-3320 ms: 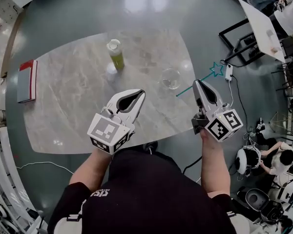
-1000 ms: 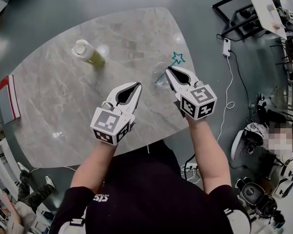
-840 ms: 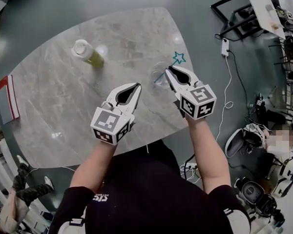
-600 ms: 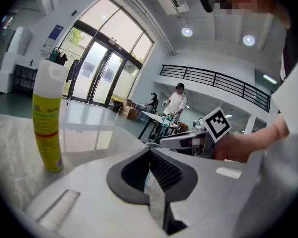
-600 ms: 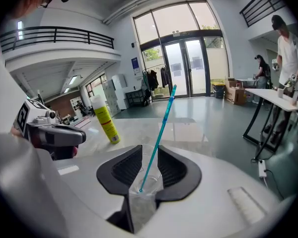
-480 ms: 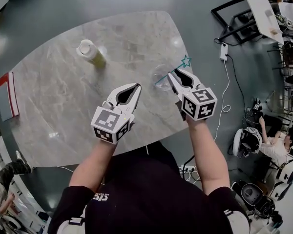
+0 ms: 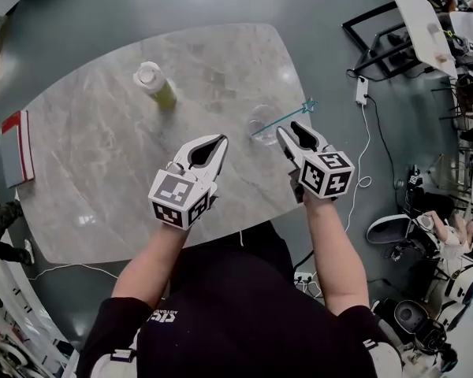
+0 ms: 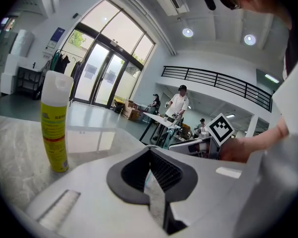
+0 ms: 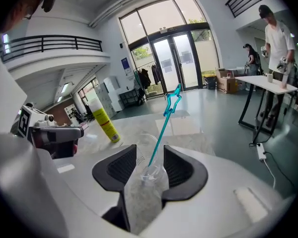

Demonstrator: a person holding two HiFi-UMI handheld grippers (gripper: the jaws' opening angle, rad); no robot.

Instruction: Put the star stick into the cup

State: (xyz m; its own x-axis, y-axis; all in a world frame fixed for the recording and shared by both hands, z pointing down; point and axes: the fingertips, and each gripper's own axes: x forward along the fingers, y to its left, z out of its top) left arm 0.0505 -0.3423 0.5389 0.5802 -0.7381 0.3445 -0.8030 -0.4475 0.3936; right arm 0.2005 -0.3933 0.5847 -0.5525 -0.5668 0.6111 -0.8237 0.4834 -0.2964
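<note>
Two right fingers just spread, off cup with star stick, left fingers together

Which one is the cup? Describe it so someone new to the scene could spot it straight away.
In the head view, start at the grey marble table and go towards its right-hand end. The cup stands there, well to the right of the yellow bottle with the white cap. It is clear and nearly see-through, and it alone has the teal star stick leaning out of it.
</note>
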